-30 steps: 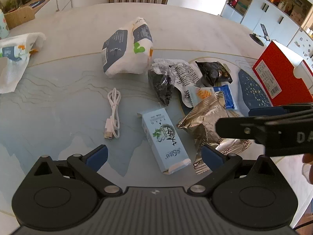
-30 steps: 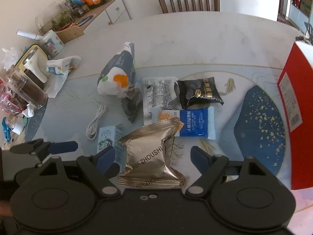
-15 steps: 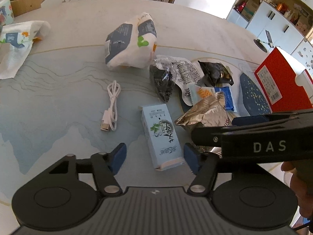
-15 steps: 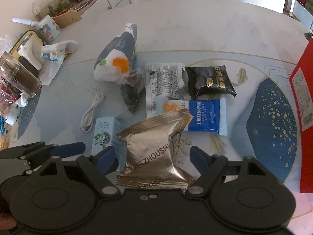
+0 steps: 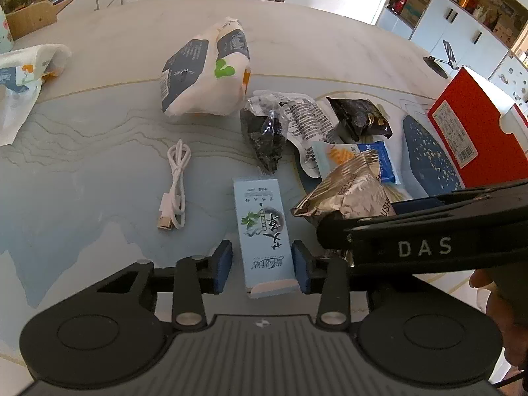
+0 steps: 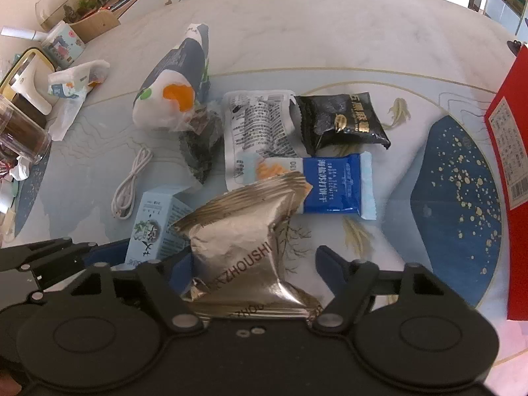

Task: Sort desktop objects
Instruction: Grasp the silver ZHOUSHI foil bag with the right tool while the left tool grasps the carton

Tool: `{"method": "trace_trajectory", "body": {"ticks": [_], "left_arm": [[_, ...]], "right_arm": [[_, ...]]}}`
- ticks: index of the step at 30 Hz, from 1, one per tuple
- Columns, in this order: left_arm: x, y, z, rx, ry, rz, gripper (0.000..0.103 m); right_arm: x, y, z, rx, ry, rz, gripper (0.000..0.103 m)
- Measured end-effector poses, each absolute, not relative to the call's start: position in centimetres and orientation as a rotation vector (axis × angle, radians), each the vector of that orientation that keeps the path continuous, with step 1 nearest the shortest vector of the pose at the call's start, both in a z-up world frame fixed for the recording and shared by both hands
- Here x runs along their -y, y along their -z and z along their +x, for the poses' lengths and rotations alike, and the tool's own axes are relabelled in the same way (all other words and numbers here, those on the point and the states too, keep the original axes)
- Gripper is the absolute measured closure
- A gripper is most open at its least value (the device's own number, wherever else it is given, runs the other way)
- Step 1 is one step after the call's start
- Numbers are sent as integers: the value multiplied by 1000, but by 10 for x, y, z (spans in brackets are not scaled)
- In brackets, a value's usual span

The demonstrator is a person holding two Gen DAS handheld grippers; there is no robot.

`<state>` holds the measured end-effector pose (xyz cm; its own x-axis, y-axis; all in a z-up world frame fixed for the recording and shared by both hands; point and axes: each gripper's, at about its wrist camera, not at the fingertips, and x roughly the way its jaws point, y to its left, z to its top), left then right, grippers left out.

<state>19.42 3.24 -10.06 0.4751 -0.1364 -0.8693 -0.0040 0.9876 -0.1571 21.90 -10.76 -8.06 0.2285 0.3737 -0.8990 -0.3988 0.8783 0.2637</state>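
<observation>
So the left claw (image 5: 262, 265) is down at the near end of the pale blue tea box (image 5: 264, 234), with its blue pads (image 5: 222, 265) narrowed in on either side of the box; the right pad looks like it's touching, the left one has a sliver of gap, so I can't really tell if it's properly clamped. The box lies flat on the table (image 5: 82, 171), long side pointing away from the camera. The right claw (image 6: 252, 265) is spread wide around the near part of the silver foil snack bag (image 6: 244, 241), fingers clear of it on both sides, the bag just lying there between them. From the left wrist view that same bag sits just right of the box, partly under the right claw's black frame. Behind the foil bag there's a blue biscuit packet (image 6: 333, 184), its near-left corner tucked under the foil bag, and it overlaps a white printed wrapper (image 6: 257, 132), with a black snack packet (image 6: 340, 123) beside that one. A coiled white USB cable (image 5: 176, 186) lies left of the box, well apart from it, with a dark clear bag (image 5: 264, 138) and a big white tissue pack (image 5: 204, 76) farther back. A red box (image 5: 468, 128) stands at the right edge.
</observation>
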Motion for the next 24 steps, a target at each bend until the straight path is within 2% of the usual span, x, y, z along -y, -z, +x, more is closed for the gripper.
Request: {"method": "trace_trajectory", "body": {"ticks": [6,24], "left_arm": [[-30,100,195,-1071,91,-123,70],[-36,96,189,-1059,103,-141,75]], "right_arm": [[106,80,217,-1234,-557,-5,50],[121,69,210,-1217,-525,7,60]]}}
